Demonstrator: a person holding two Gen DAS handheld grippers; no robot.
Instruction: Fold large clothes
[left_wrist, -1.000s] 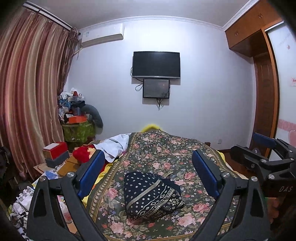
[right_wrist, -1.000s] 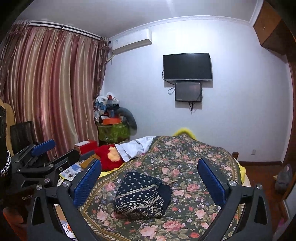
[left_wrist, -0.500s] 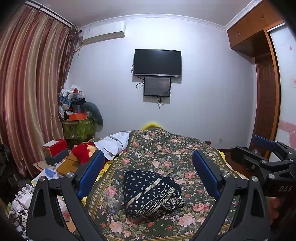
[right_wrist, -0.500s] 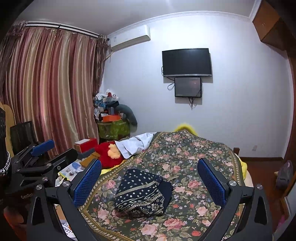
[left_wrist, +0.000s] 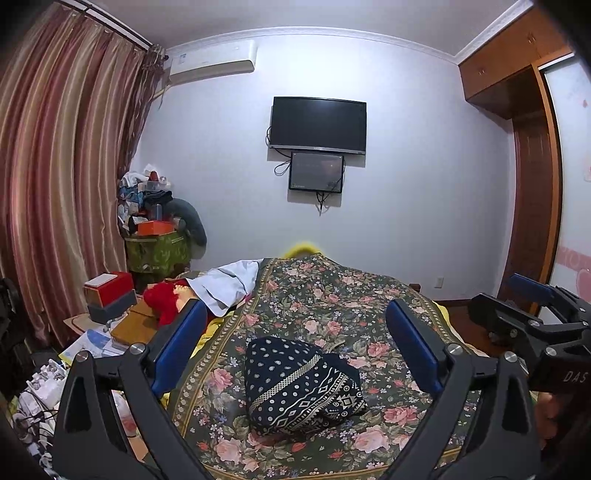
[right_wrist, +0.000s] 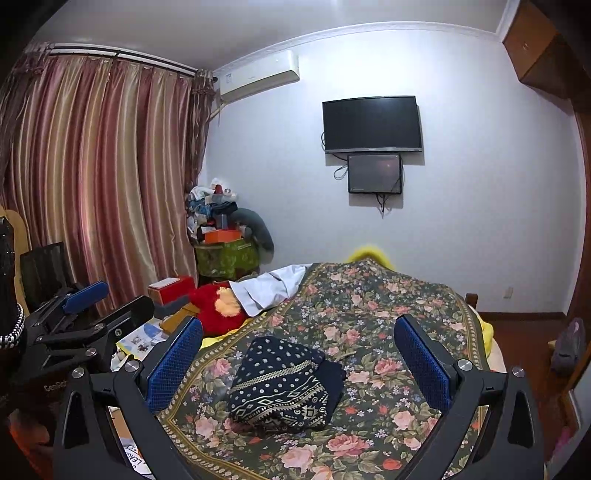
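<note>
Across the floral bedspread (left_wrist: 332, 302) lay the dark folded garment (left_wrist: 299, 387) near its front edge, and we held the left gripper (left_wrist: 295, 343) and right gripper (right_wrist: 297, 354) wide and empty above it, judging a careless grab could undo the folds.

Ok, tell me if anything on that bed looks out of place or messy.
Mostly tidy: the dark patterned garment lies folded on the floral cover. The odd bits are at the cover's left edge, where a white cloth lies rumpled beside a red plush toy.
</note>
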